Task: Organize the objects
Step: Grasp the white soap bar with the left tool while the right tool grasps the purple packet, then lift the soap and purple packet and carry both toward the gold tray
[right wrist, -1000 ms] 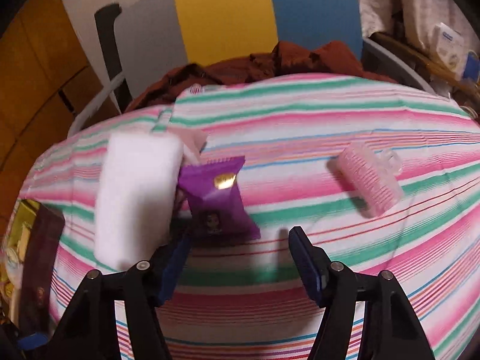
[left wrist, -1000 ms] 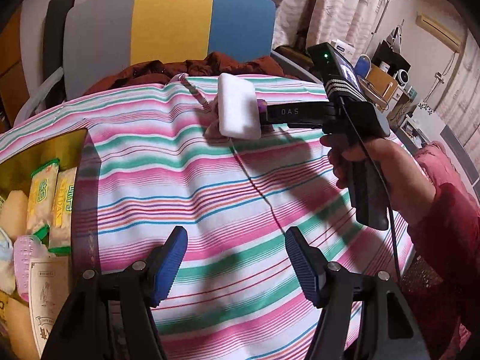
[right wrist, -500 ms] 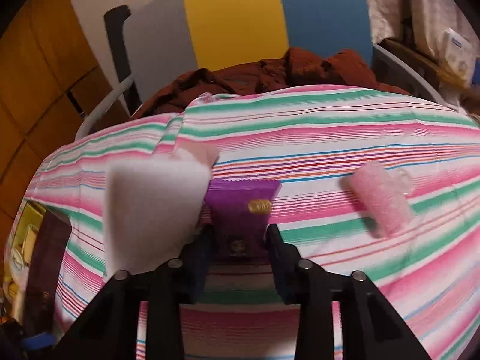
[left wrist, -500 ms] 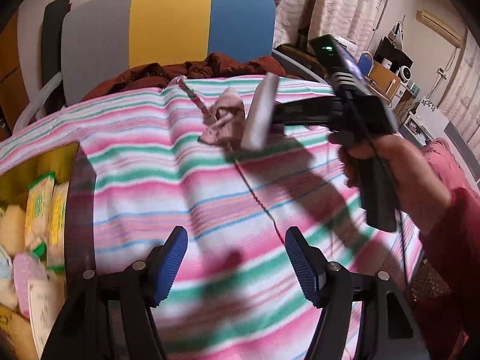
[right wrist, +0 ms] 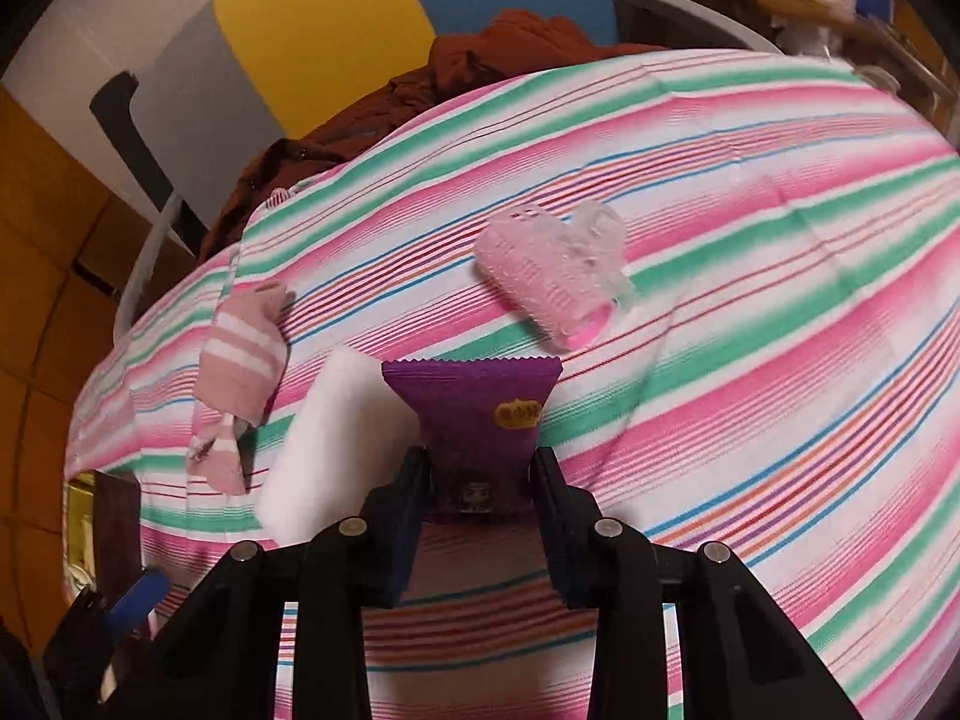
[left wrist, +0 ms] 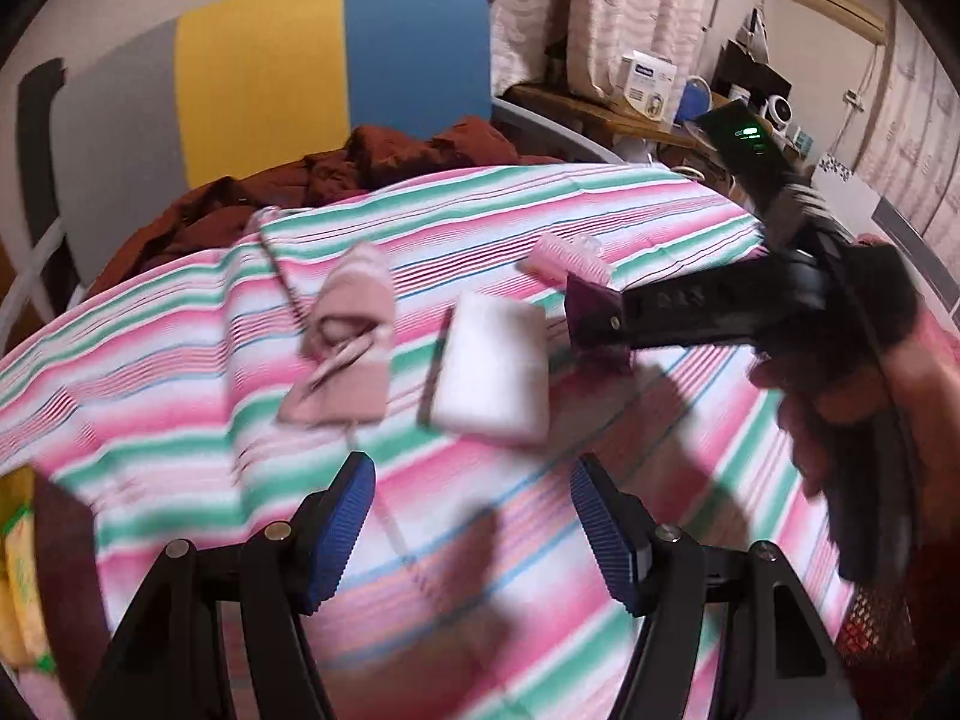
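Note:
My right gripper is shut on a purple snack packet and holds it just above the striped cloth; in the left wrist view the same gripper reaches in from the right with the packet in its tips. A white sponge block lies left of the packet on the cloth, with a pink striped sock further left. A pink hair roller rests beyond the packet. My left gripper stands open over the cloth's near part, with nothing between its fingers.
A box of yellow snack packs sits at the cloth's left edge. A dark red garment is bunched at the far edge, before a grey, yellow and blue panel. A cluttered shelf stands at the back right.
The right gripper closed on the purple packet and lifted it off the cloth, rolling as it went. The left gripper swung right, so the sock, sponge and roller came into its view.

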